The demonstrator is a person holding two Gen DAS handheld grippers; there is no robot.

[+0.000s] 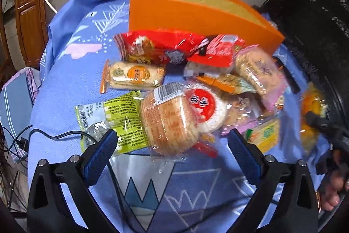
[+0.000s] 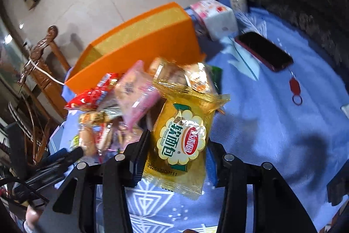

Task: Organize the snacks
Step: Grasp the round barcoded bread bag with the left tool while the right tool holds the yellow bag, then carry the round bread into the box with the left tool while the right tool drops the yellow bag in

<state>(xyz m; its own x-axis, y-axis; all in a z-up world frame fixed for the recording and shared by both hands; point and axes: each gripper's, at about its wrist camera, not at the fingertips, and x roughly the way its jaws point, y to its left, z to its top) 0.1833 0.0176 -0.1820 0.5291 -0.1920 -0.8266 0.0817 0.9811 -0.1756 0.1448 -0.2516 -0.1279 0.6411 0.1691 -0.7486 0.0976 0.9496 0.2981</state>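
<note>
A pile of wrapped snacks lies on a blue tablecloth in front of an open orange box. My left gripper is open, its blue pads on either side of a clear round cracker pack with a red label. A green-yellow packet and a red packet lie nearby. My right gripper is shut on a yellow soft-bread packet, held above the cloth beside the pile. The orange box stands behind it. The right gripper with the yellow packet also shows blurred in the left wrist view.
A dark phone, a red key tag and a white tissue pack lie on the cloth right of the box. A wooden chair stands at the left. A black cable runs over the table's left edge.
</note>
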